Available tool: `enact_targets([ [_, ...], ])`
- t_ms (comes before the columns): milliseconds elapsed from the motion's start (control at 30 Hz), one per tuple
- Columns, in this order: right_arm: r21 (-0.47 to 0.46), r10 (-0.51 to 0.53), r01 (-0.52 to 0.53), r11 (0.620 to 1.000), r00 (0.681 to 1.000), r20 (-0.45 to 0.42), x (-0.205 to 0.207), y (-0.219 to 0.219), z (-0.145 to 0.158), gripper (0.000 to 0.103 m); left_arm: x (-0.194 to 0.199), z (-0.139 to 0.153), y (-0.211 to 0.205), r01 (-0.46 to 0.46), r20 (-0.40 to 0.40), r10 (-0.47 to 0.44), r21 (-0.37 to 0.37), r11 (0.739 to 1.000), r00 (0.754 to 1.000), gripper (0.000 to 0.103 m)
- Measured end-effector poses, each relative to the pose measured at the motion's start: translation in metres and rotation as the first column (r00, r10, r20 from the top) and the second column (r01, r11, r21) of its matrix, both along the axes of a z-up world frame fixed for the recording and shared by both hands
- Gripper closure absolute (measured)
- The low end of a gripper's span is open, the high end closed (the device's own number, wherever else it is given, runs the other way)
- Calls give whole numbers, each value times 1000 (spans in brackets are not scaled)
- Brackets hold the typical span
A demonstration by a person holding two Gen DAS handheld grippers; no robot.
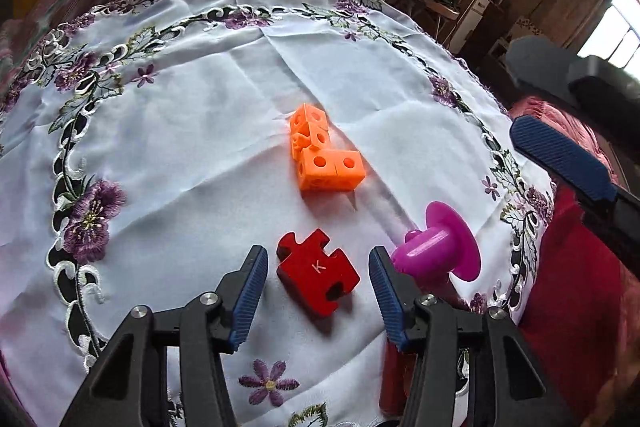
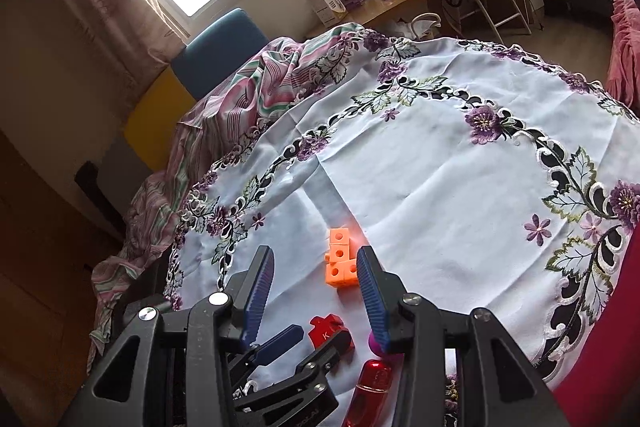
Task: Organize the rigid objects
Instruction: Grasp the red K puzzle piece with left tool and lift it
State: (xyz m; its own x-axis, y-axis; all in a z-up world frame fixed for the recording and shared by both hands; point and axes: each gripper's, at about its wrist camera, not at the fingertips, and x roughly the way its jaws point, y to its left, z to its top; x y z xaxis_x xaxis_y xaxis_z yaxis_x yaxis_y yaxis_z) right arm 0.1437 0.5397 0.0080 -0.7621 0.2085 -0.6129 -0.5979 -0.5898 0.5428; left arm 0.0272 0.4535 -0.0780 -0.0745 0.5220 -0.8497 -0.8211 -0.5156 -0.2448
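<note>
The left claw (image 1: 318, 291) hangs low over the counter (image 1: 192, 155) with its blue-padded fingers spread on either side of a red puzzle-shaped block (image 1: 318, 273) marked with a white K; the pads stand clear of the block on both sides, so the claw is open around it and grips nothing. Just right of the block, beside the claw's right finger, a purple spool-shaped piece (image 1: 438, 247) lies on its side on the white embroidered cloth. Farther off, near the middle of the cloth, sits an orange cluster of linked cubes (image 1: 322, 155) in an L shape, apart from the red block. Low on the right, behind that finger, part of a clear red cylinder (image 1: 394, 379) shows. The right claw (image 2: 316, 291) is held higher, above the near edge of the counter, its fingers parted and empty; between them, in its own view, the orange cubes appear beyond, with the left claw, the red block and the red cylinder below.
</note>
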Motion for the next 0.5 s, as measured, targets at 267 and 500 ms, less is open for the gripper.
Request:
enact_targets([
  [267, -3, -6, 6, 1000, 1000, 0, 1, 1, -1, 60, 5, -2, -15, -13, -75, 13, 9, 1000, 997, 59],
  [500, 0, -15, 15, 1000, 1000, 25, 0, 1, -3, 60, 3, 13, -60, -61, -130, 66, 40, 997, 989, 59],
])
